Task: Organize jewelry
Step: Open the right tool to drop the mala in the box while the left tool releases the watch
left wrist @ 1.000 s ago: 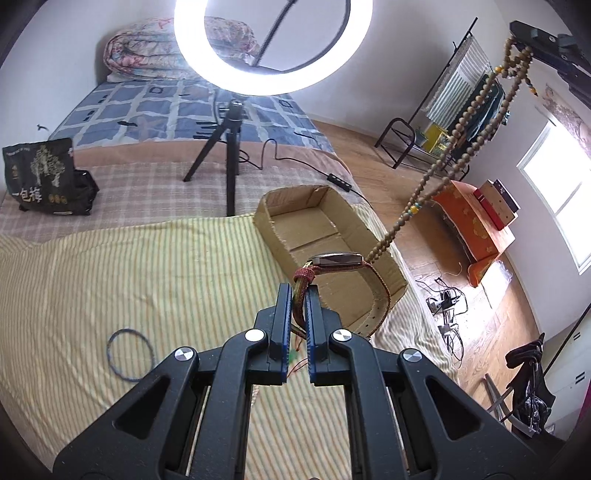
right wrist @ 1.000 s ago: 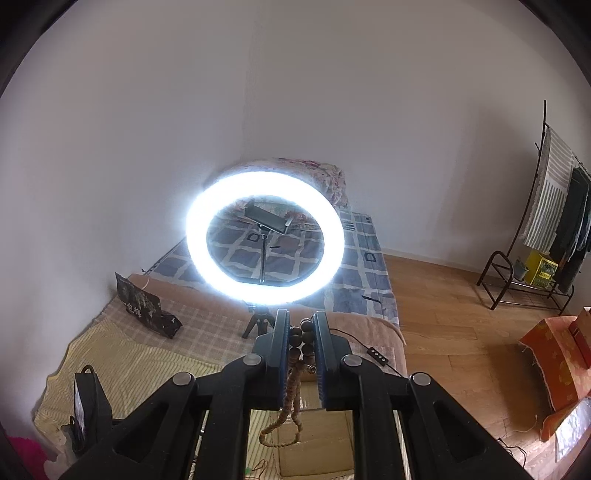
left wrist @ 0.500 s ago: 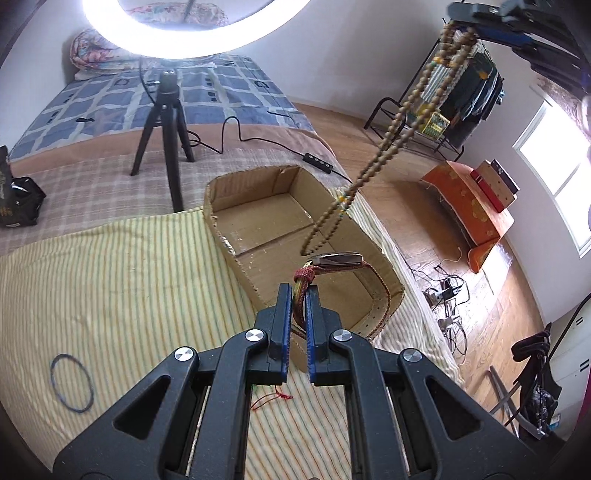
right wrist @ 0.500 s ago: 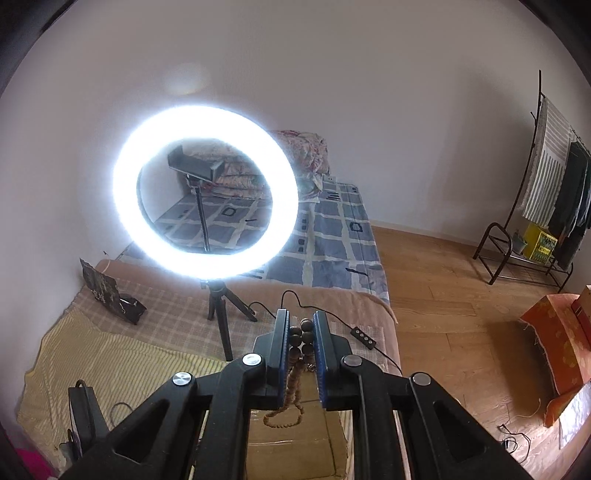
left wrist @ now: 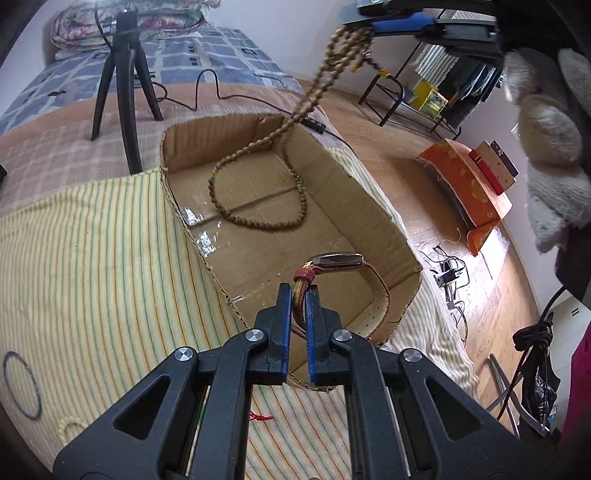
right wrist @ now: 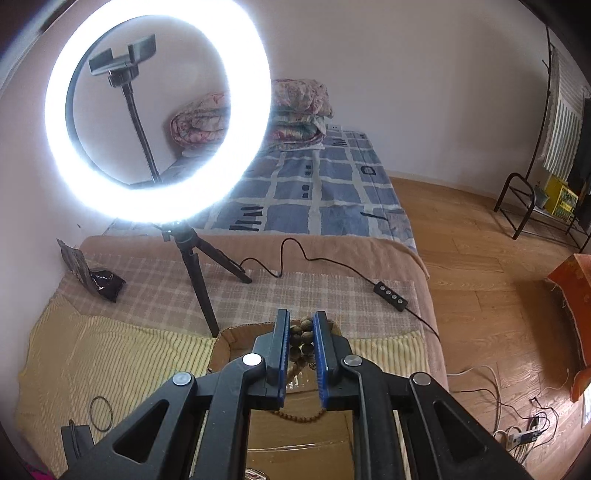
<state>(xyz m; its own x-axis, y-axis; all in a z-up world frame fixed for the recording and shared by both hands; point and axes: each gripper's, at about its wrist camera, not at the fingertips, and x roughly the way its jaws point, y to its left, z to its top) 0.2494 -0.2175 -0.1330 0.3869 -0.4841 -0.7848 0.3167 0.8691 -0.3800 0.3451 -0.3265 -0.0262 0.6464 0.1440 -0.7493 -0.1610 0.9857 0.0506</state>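
Nearest the left wrist camera, the left gripper (left wrist: 298,291) has its fingers (left wrist: 283,317) closed on the woven red strap of a wristwatch (left wrist: 338,261), whose flat case sits level just beyond the tips, the strap looping down to the right over the near corner of the cardboard box (left wrist: 373,210). The box lies straight ahead and below these fingers, its long axis running away from near right to far left on the striped yellow cloth (left wrist: 92,258), so the watch looks (by my reading) ready to go in with little more than a short lowering. Farther on, the bead necklace (left wrist: 258,199) already has its lower loop resting on the box floor, while its upper strands climb to the right gripper (left wrist: 373,26) at the far top of that view. In the right wrist view, the right gripper's fingers (right wrist: 282,347) are clamped on a bunch of those beads, directly above the box. A thin dark ring (left wrist: 20,384) lies apart at near left.
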